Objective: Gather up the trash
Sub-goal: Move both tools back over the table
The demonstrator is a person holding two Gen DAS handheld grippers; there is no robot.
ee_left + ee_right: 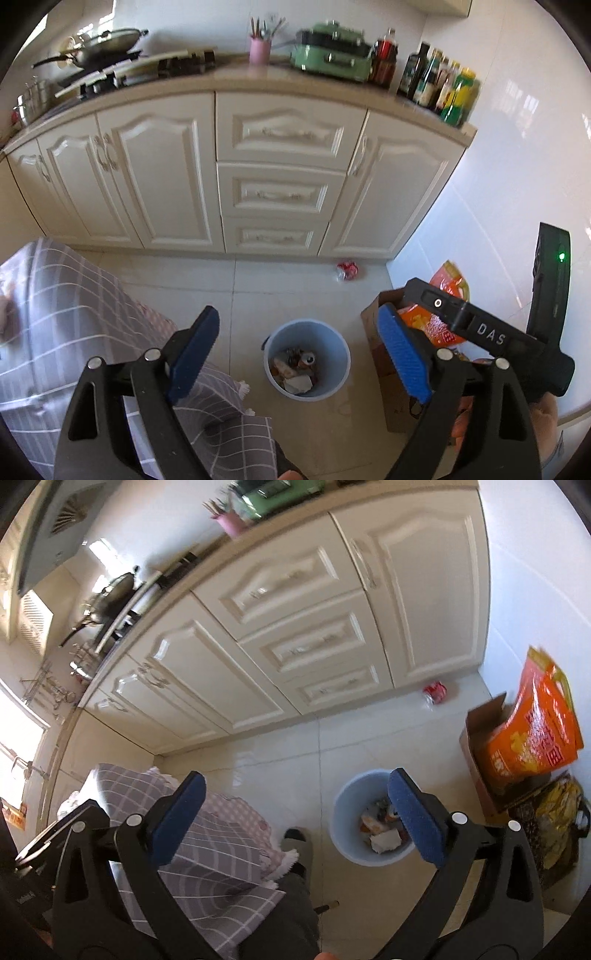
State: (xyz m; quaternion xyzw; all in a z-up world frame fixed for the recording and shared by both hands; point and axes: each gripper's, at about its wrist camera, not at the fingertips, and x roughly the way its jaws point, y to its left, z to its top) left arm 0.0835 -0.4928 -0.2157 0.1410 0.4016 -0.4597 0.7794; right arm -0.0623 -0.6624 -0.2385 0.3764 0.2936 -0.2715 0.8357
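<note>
A light blue bin (306, 360) (369, 818) stands on the tiled floor with several pieces of trash in it, among them a drink can and a white scrap. A crumpled red wrapper (347, 270) (435, 693) lies on the floor by the cabinet base. My left gripper (299, 349) hangs high above the bin, open, nothing between its blue pads. My right gripper (295, 818) is also open and empty, above the floor left of the bin. In the left wrist view the right gripper's body (491, 332) shows at the right.
A cardboard box (480, 738) with an orange bag (535, 738) stands right of the bin by the white wall. Cream cabinets (277, 177) carry a counter with a wok, green cooker and bottles. A person's checked apron (74, 332) and slipper (295, 840) are at the left.
</note>
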